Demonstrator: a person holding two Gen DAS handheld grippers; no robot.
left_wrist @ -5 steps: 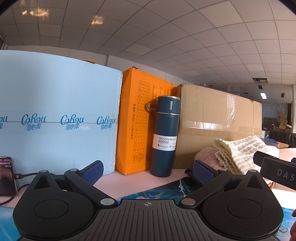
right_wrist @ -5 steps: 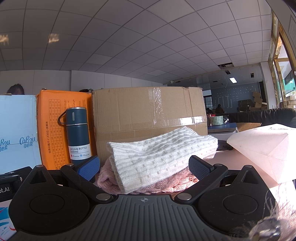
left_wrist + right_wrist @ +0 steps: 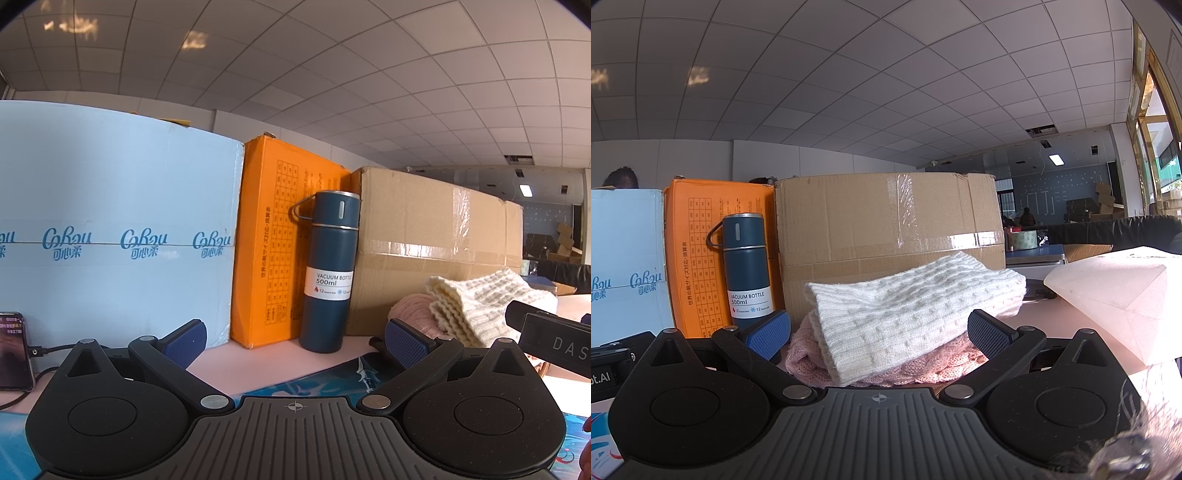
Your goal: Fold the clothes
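Observation:
A folded white knit garment (image 3: pixel 908 306) lies on top of a folded pink knit garment (image 3: pixel 886 369) on the pink tabletop. My right gripper (image 3: pixel 879 334) is open, its blue pads either side of the near edge of the stack without pressing on it. In the left wrist view the same white garment (image 3: pixel 480 306) and pink garment (image 3: pixel 413 317) sit at the right. My left gripper (image 3: pixel 295 341) stands open and empty, pointing toward a dark blue vacuum bottle (image 3: pixel 328 273). The other gripper's black body (image 3: pixel 550 341) reaches in from the right.
Along the back stand a light blue box (image 3: pixel 110 236), an orange box (image 3: pixel 273 258) and a brown cardboard box (image 3: pixel 886 229). A phone (image 3: pixel 13 350) with a cable lies at left. A pale pink faceted object (image 3: pixel 1115 291) sits at right. A blue printed mat (image 3: pixel 332 376) covers the near table.

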